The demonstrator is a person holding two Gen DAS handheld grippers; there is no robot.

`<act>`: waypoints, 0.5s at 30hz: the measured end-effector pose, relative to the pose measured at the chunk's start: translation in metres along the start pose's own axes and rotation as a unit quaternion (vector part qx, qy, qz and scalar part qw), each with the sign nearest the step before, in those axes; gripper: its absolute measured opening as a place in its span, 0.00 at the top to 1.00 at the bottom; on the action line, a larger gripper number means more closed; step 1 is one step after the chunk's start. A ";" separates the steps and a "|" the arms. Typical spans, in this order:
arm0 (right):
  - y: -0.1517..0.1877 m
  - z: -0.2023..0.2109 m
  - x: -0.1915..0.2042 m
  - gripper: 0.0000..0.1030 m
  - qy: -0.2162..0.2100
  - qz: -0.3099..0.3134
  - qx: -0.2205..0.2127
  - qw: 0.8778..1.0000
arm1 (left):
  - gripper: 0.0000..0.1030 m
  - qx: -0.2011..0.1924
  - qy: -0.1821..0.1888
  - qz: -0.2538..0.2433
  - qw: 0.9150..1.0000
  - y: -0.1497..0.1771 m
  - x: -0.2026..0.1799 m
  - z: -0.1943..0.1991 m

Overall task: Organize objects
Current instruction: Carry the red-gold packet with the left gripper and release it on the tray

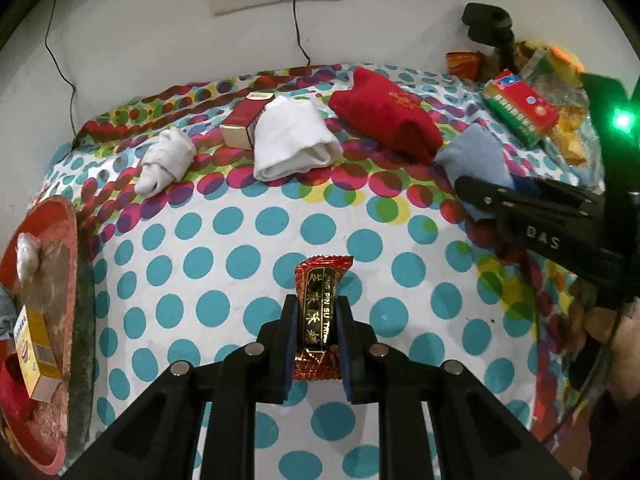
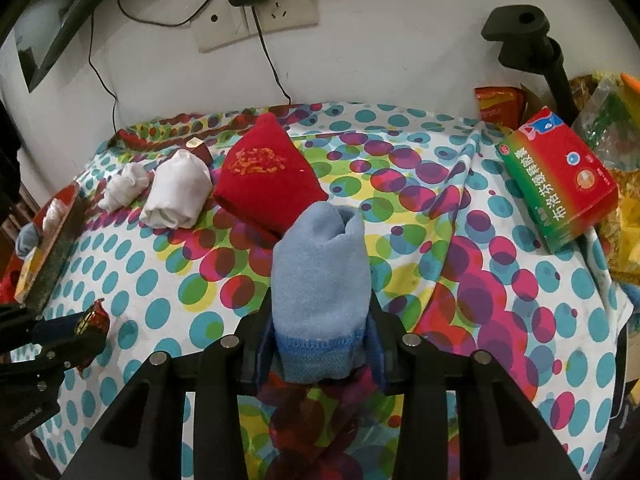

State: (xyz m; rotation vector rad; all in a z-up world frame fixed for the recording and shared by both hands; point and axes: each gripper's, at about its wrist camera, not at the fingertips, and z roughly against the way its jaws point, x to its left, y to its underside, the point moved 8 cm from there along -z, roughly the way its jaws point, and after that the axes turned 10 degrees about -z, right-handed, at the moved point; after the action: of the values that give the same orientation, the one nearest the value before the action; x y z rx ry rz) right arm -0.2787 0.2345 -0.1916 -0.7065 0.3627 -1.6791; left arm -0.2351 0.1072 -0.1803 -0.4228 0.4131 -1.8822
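Observation:
My left gripper (image 1: 317,304) is shut on a red foil candy packet (image 1: 320,312) with gold lettering, held just above the dotted cloth (image 1: 224,264). My right gripper (image 2: 320,300) is shut on a rolled light blue sock (image 2: 322,276); in the left wrist view that sock (image 1: 476,164) shows at the right, in the black jaws. From the right wrist view the left gripper (image 2: 86,326) and its candy packet (image 2: 94,320) appear at the lower left. A red sock (image 2: 266,182), a white rolled sock (image 2: 180,196) and a smaller white sock (image 2: 126,186) lie in a row behind.
A red tray (image 1: 60,240) at the left edge holds a yellow box (image 1: 34,354) and a white wad. A small red-and-white box (image 1: 242,128) stands behind the white sock. A red-green medicine box (image 2: 558,176) and snack bags lie at the right. Wall sockets and cables run behind.

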 end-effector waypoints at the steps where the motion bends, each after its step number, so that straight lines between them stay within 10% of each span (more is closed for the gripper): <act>1: 0.000 0.000 0.001 0.64 0.000 0.000 0.000 1.000 | 0.83 -0.003 -0.007 -0.001 1.000 0.001 0.003 0.004; 15: 0.001 -0.001 0.003 0.63 0.017 0.014 0.000 1.000 | 0.83 -0.004 -0.046 0.007 0.999 0.018 0.056 0.035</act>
State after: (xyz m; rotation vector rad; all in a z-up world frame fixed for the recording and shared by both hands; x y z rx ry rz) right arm -0.2782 0.2311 -0.1920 -0.6710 0.3945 -1.6654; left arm -0.2223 0.0455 -0.1527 -0.5076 0.3606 -1.8406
